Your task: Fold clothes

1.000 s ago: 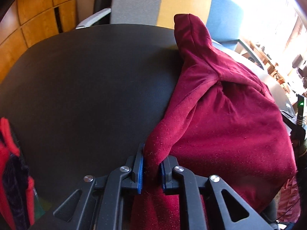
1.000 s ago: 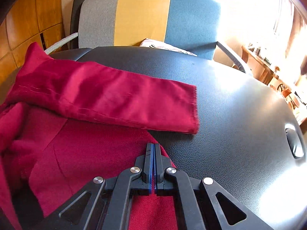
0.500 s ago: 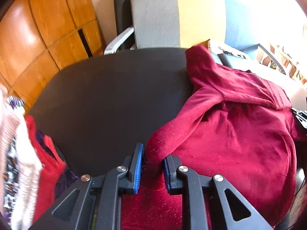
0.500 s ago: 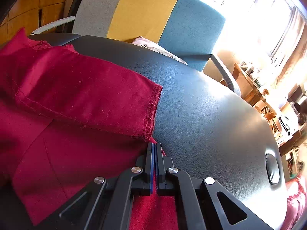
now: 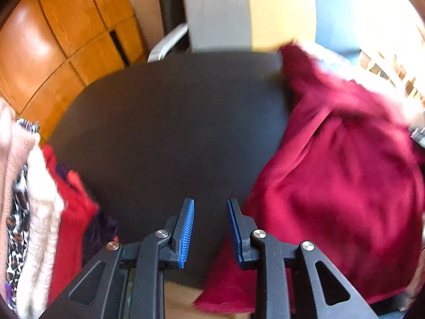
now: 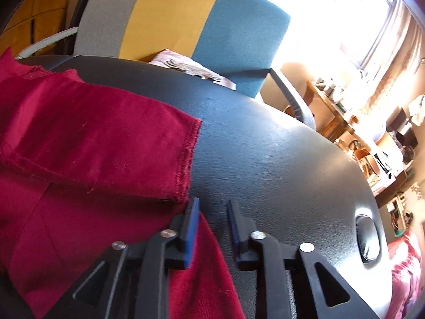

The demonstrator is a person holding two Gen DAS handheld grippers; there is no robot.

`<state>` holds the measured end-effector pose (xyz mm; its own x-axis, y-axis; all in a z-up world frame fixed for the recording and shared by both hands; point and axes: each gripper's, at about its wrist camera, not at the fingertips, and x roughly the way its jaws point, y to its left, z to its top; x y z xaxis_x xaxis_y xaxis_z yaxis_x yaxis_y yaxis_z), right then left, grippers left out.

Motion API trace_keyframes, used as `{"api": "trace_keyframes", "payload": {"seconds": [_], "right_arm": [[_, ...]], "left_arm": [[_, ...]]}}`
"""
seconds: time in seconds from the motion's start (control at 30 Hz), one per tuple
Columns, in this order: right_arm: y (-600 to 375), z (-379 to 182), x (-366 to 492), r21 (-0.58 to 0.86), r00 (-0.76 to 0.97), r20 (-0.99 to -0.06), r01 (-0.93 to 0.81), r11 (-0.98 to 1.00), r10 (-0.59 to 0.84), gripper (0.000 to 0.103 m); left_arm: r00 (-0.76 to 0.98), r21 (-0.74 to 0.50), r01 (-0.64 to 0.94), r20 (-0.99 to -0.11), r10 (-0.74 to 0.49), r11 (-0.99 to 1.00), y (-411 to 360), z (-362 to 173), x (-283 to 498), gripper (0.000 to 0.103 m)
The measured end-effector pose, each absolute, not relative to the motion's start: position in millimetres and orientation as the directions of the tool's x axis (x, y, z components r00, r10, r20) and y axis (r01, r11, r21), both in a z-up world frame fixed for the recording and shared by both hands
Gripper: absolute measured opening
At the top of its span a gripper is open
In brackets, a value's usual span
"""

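Observation:
A dark red garment (image 5: 342, 175) lies bunched on the right side of the black table (image 5: 170, 133). My left gripper (image 5: 210, 207) hangs just left of its lower edge; its jaws are opening and only bare table shows between the blue pads. In the right wrist view the garment (image 6: 87, 143) lies with one sleeve (image 6: 111, 143) folded across it, cuff pointing right. My right gripper (image 6: 212, 207) sits at the garment's right edge below that cuff, jaws opening. The cloth passes under its left finger (image 6: 192, 228), and the pads do not press on it.
A pile of other clothes (image 5: 39, 212), cream, patterned and red, sits at the table's left edge. Behind the table stands a grey, yellow and blue chair (image 6: 186, 24) with a pale cloth (image 6: 186, 65) on its seat. A round inset (image 6: 368, 239) marks the table's right end.
Both grippers have let go of the red garment and their jaws have spread. The left one rose and shifted left off the cloth; the right one moved right to the garment's edge.

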<state>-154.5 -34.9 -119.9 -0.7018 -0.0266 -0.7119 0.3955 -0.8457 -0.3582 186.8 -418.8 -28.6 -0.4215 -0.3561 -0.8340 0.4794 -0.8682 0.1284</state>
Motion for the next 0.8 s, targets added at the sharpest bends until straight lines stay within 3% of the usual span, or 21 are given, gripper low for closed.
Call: {"api": "trace_keyframes", "payload": {"seconds": [0.17, 0.3, 0.43, 0.63, 0.8], "right_arm": [[-33.9, -117.3, -153.8, -0.37, -0.716, -0.698, 0.368, -0.853, -0.006, 0.037], [-30.1, -116.9, -156.2, -0.339, -0.71, -0.704, 0.364, -0.867, -0.023, 0.039], [-13.9, -115.3, -160.9, -0.248, -0.688, -0.723, 0.337, -0.908, -0.058, 0.057], [10.7, -120.4, -167.3, -0.065, -0.63, -0.762, 0.305, -0.95, -0.15, 0.069], [9.8, -120.3, -162.9, -0.067, -0.635, -0.759, 0.298, -0.952, -0.146, 0.071]], "left_arm": [[-0.622, 0.075, 0.183, -0.763, -0.174, -0.98, -344.8, 2.4, 116.3, 0.036], [-0.648, 0.145, -0.082, -0.76, -0.058, -0.986, -272.0, -2.6, 43.6, 0.037], [-0.601, 0.157, -0.244, -0.799, 0.022, -0.957, -224.3, -20.2, -18.2, 0.037], [-0.52, 0.297, -0.466, -0.854, -0.014, -0.833, -164.8, -64.7, -52.6, 0.037], [-0.483, 0.374, -0.509, -0.869, -0.102, -0.775, -154.0, -95.2, -80.0, 0.037]]}}
